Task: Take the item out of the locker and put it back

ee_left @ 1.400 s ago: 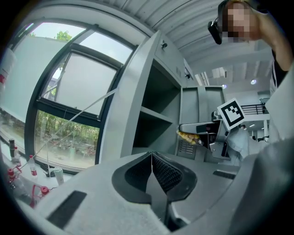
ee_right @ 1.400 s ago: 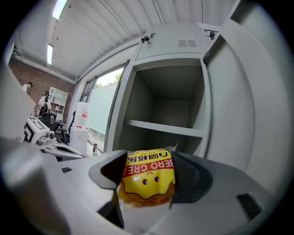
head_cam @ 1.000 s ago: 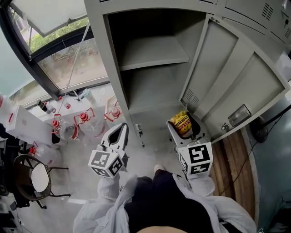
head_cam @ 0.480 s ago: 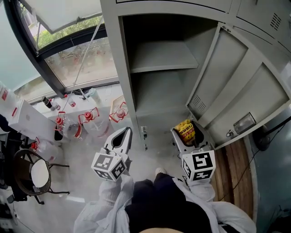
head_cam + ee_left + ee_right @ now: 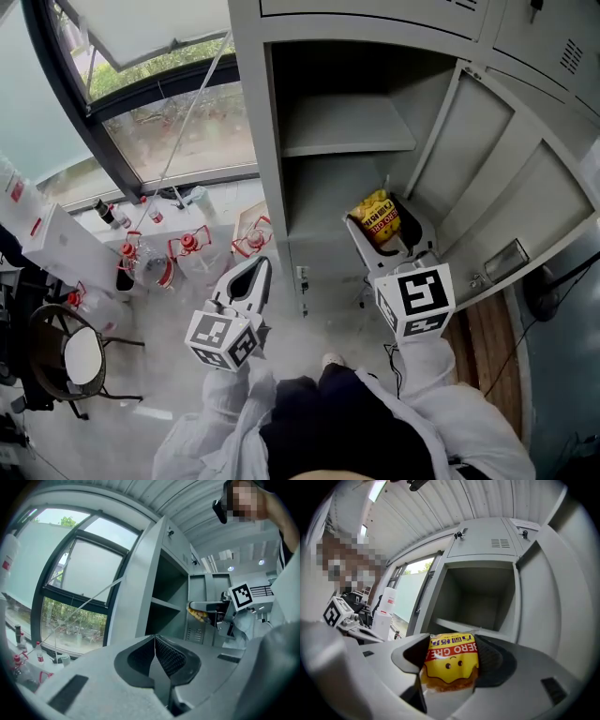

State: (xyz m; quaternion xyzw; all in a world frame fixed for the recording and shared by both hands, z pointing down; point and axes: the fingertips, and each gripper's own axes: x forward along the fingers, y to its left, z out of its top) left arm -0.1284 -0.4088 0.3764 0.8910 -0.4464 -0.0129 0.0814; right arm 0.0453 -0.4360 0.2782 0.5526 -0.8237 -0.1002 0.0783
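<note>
Holding a yellow snack packet (image 5: pixel 377 214), the right gripper (image 5: pixel 382 221) sits at the mouth of the open grey locker (image 5: pixel 251 112), on the hinge side by the open door (image 5: pixel 511 192). The right gripper view shows the right gripper (image 5: pixel 451 645) with both pads pinching the snack packet (image 5: pixel 450 665) from either side. The packet is upright, with a red band of print on top and a cartoon face below. Beyond it we see the locker's empty compartment and the shelf (image 5: pixel 461 625).

In the head view the packet lies below the shelf (image 5: pixel 349 127), over the lower compartment's opening. We can't tell if it has crossed the front edge.

The left gripper (image 5: pixel 255 269) is low and to the left of the locker, well apart from the packet. In its own view the left gripper (image 5: pixel 155 644) has its jaws pressed together with nothing between them. That view also catches the right gripper's marker cube (image 5: pixel 241 596) over by the locker front.

The marker cubes (image 5: pixel 415 298) and (image 5: pixel 221 337) face up toward the head camera. On the floor left of the locker are red-capped bottles (image 5: pixel 187 251), under the window (image 5: pixel 178 122). A round stool (image 5: pixel 80 364) is at far left.
</note>
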